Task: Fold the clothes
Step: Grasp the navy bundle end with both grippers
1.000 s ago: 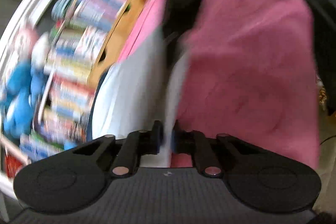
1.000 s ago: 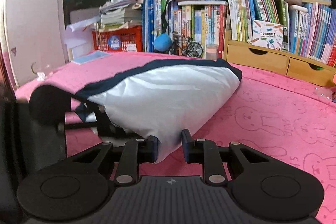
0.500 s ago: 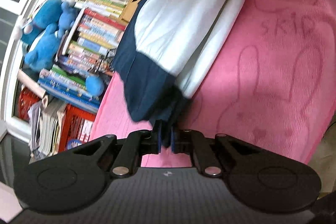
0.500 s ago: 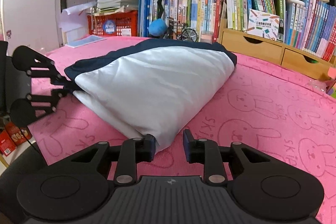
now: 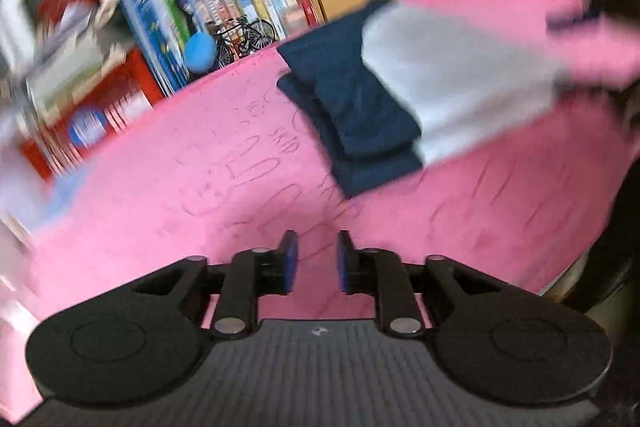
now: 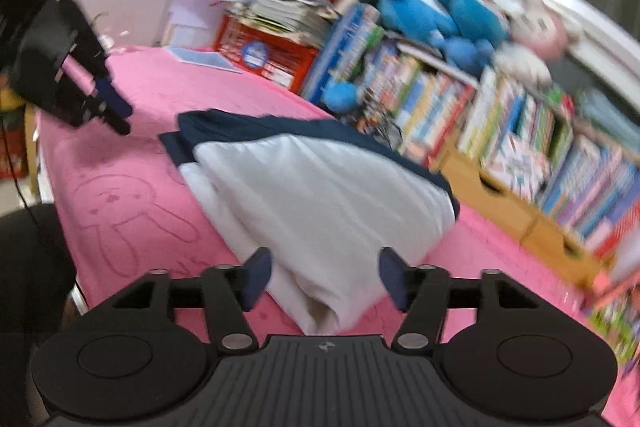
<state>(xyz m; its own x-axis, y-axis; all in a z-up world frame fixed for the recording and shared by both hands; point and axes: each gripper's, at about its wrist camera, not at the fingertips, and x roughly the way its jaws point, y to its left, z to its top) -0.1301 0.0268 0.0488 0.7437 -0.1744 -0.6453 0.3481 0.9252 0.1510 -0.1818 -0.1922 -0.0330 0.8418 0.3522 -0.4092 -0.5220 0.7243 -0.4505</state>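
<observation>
A soft pink cloth with bunny drawings [image 6: 120,211] covers the surface. Behind it stand rows of colourful books [image 6: 472,115]. Blue plush toys [image 6: 436,11] and a pink and white plush toy [image 6: 536,39] sit on top of the books. A red basket [image 6: 268,55] holds a pile of papers. A small toy bicycle [image 5: 244,35] and a blue ball [image 5: 200,51] stand by the books, next to light wooden drawers [image 6: 516,203].

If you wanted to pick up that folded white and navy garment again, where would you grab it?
Probably the folded white corner of the garment lying between the open fingers of the right gripper: it is the nearest edge and sticks out over the pink cloth. Come in low from this near side and pinch all layers.
</observation>
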